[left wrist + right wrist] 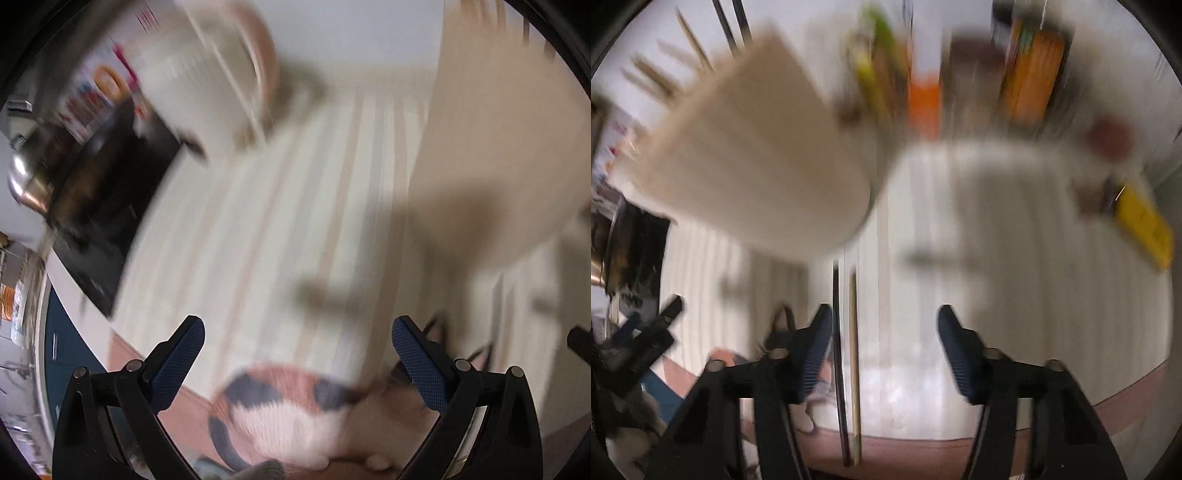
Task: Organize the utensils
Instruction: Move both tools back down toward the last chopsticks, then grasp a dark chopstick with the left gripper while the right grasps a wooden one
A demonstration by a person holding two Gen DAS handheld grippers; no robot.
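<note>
Both views badly motion-blurred. Left gripper (298, 343) stands wide open, nothing between its pads, only striped cloth (314, 206) beyond the tips. Right gripper (884, 334) is part open; two sticks (847, 350), one dark and one wooden, run between the fingers close to the left pad (818, 347), contact not discernible. Holder (750, 155) sits beyond and left of the right tips. Judgement: steady the hand, centre sticks between pads, then close.

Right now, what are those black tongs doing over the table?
A person holds tongs in each hand above a pale striped tabletop. The pictures are blurry. The left tongs are wide open and empty. The right tongs are open too, with two thin sticks, probably chopsticks, lying between them beside one pad. A pale utensil holder stands nearby.
</note>
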